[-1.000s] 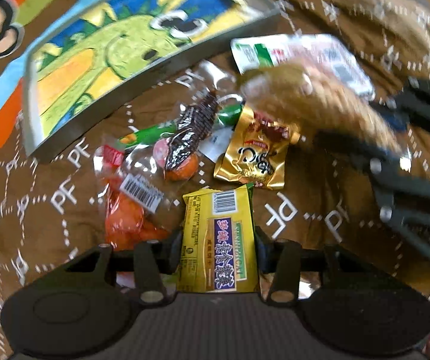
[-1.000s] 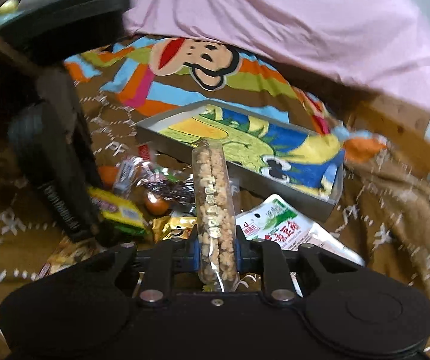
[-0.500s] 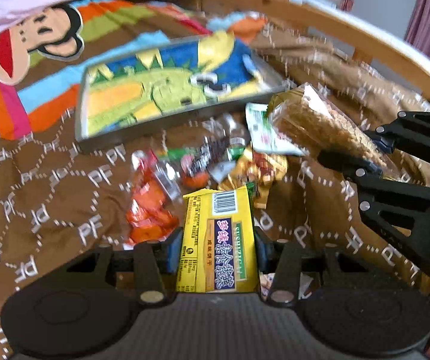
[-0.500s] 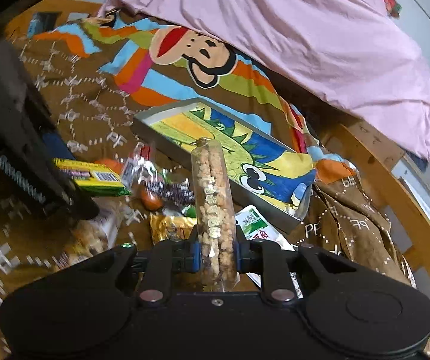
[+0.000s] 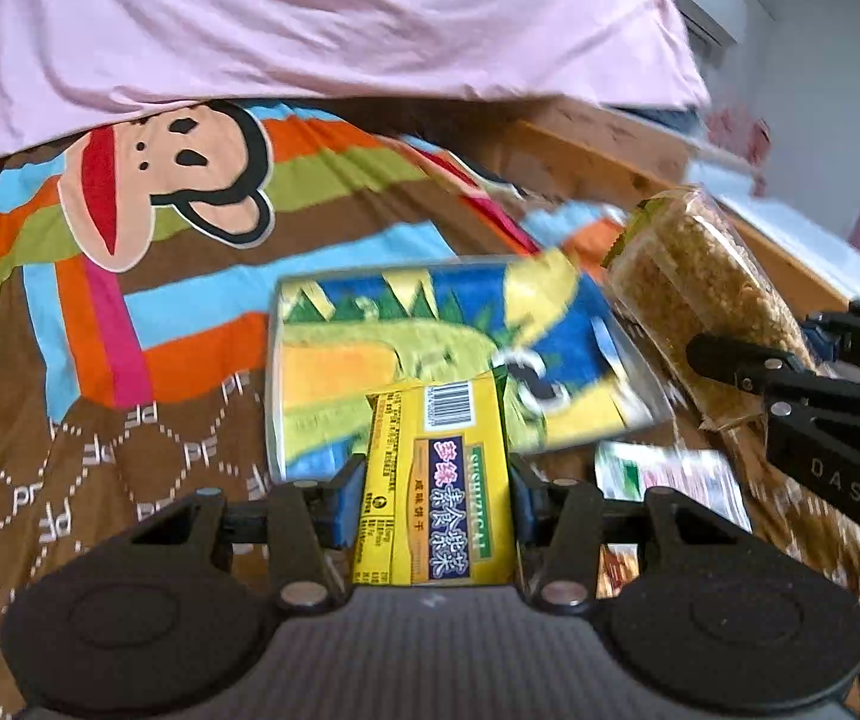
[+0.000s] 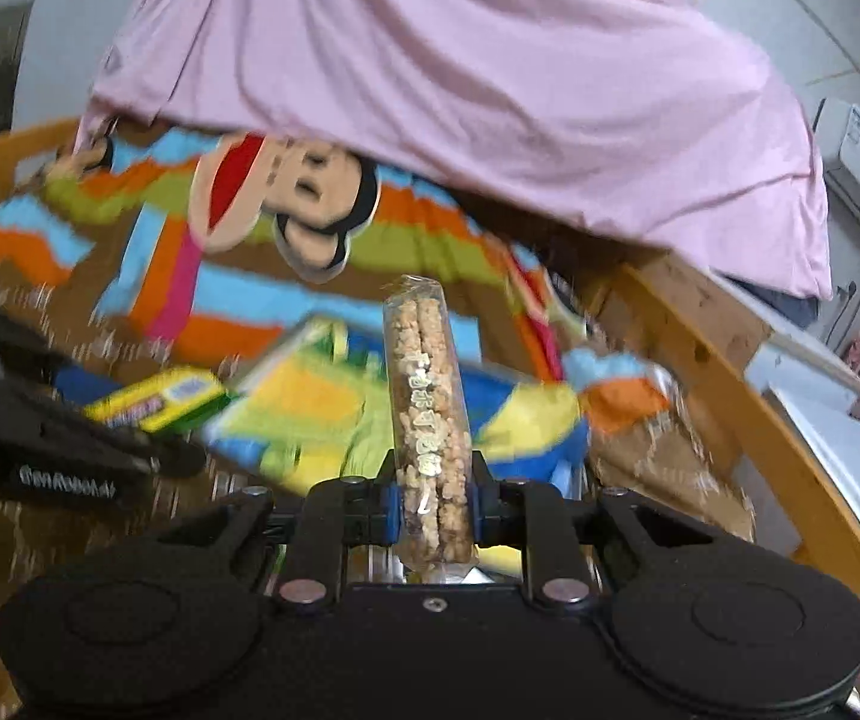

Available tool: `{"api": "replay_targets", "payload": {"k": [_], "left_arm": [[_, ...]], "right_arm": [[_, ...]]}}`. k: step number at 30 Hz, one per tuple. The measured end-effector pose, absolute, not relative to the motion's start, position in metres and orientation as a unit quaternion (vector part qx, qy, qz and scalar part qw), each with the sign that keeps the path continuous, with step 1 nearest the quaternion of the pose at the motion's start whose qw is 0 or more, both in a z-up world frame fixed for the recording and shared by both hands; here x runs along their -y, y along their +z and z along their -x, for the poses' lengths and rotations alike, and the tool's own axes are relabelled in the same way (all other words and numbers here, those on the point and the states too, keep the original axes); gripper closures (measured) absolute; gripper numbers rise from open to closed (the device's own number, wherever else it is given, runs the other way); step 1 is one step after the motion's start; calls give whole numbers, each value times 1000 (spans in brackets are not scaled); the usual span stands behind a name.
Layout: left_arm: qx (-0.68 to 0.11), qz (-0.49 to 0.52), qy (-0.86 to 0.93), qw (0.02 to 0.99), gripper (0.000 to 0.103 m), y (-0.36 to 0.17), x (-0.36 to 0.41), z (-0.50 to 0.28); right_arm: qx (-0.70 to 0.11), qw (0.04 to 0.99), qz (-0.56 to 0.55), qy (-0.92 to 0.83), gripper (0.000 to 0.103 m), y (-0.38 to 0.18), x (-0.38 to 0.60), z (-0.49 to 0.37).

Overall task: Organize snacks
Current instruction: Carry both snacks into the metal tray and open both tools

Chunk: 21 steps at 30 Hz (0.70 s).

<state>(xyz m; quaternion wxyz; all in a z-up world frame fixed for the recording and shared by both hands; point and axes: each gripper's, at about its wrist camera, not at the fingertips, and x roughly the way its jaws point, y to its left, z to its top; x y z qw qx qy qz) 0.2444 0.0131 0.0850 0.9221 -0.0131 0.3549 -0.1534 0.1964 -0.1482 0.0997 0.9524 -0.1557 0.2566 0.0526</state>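
The left claw clamps a flat yellow snack packet, its barcode end sticking forward past the blue pads. The right claw pinches a slim clear tube of crumbly puffed-grain bars near its lower end, the tube standing nearly upright. Beyond both lies a shallow grey tray with a glossy dinosaur print (blurred in the right view) on a brown patterned bedspread. Compared with a second ago, both claws sit higher, the loose snack pile has mostly dropped out of view, and a pink sheet fills the top.
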Motion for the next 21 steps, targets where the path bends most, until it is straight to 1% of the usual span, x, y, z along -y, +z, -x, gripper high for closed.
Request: {"api": "replay_targets", "payload": {"k": [4, 8, 10, 15, 21], "left_arm": [[-344, 37, -139, 928, 52, 77, -18, -284], [-340, 30, -128, 931, 52, 52, -14, -320], [-339, 22, -125, 932, 52, 37, -8, -339], [-357, 42, -131, 924, 52, -2, 4, -375], [-378, 32, -131, 916, 52, -32, 12, -398]], "right_arm": [[-237, 963, 116, 55, 82, 92, 153, -238], [-248, 966, 60, 49, 82, 61, 172, -279], [-258, 963, 58, 44, 82, 43, 178, -295], [-272, 960, 54, 28, 82, 8, 183, -326], [-298, 954, 29, 23, 81, -24, 185, -355]]}}
